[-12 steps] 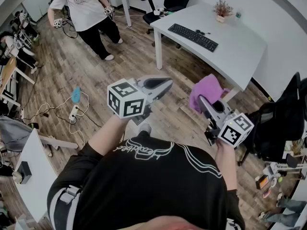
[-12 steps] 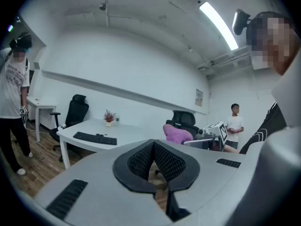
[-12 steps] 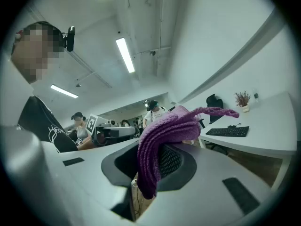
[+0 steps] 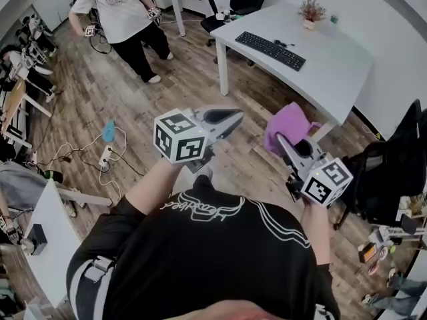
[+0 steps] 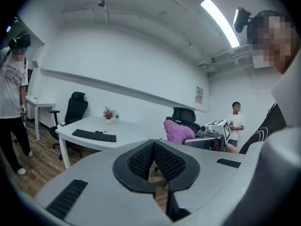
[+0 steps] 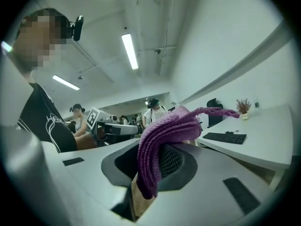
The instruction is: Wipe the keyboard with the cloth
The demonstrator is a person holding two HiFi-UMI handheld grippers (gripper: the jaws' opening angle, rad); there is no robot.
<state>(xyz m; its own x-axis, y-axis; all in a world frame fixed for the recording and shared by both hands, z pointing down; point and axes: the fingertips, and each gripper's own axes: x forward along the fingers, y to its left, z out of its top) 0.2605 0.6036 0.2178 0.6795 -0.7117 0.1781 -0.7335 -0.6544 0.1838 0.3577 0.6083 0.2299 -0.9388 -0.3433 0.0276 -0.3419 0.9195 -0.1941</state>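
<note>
Right tongs (image 4: 283,143) clamped on purple cloth (image 4: 288,127); cloth bunched, loose end draped over tip. Left tongs (image 4: 233,117) closed, nothing held. Both held above floor (image 4: 100,92), well apart from bench (image 4: 333,79). Keyboard (image 4: 270,51) seen toward bench's left end, not yet wiped. Cloth to be laid flat on keys and swept along rows under light pressure; keyboard edge may be steadied by left tongs.

The cloth (image 4: 287,129) is purple. The keyboard (image 4: 269,50) is black, on a white table (image 4: 337,72). The left gripper (image 4: 235,115) and the right gripper (image 4: 281,141) are grey, patterned with black-and-white squares. The floor (image 4: 100,92) is brown wood planking.
</note>
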